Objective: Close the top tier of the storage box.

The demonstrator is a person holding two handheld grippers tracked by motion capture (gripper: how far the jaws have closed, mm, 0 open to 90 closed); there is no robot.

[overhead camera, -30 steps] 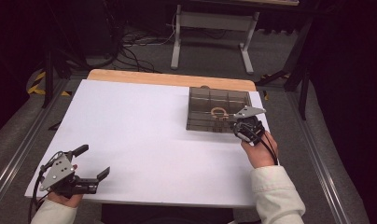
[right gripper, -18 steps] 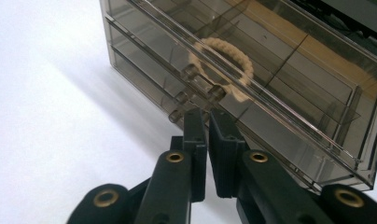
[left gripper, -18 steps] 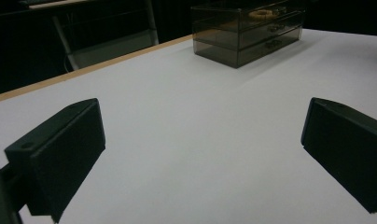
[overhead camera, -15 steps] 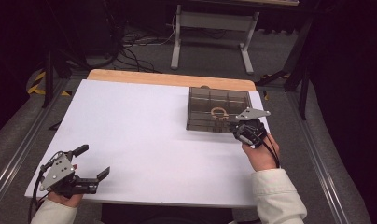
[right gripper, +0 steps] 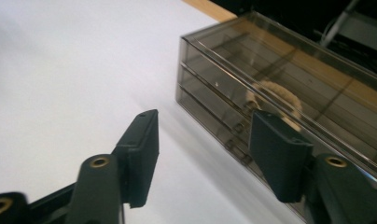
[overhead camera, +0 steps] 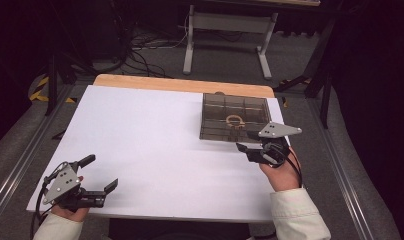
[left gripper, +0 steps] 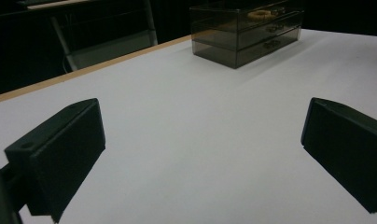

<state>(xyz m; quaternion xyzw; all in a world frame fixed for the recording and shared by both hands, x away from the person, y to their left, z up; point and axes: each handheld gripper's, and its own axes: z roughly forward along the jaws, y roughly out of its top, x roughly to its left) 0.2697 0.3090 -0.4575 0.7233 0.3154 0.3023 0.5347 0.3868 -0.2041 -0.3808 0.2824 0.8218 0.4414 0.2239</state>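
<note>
A smoky clear drawer box (overhead camera: 212,135) stands at the back right of the white table (overhead camera: 140,135), with a beige ring (overhead camera: 233,119) inside it. My right gripper (overhead camera: 246,141) sits just in front of the box, level with its drawer fronts. Its jaws have just been opening and now stand open with nothing between them. In the right gripper view the gripper (right gripper: 203,126) points at the box (right gripper: 210,88), with the ring (right gripper: 276,94) behind the wall. My left gripper (overhead camera: 103,171) rests open at the near left corner, far from the box (left gripper: 245,37).
A wooden strip (overhead camera: 180,84) borders the table's far edge. Beyond it on the dark floor stand a grey metal stand (overhead camera: 230,30) and several cables. Metal rails run along both sides of the table.
The right gripper has drawn back a little from the box front toward the person, and its jaws have gone from shut to open. The left gripper has not moved.
</note>
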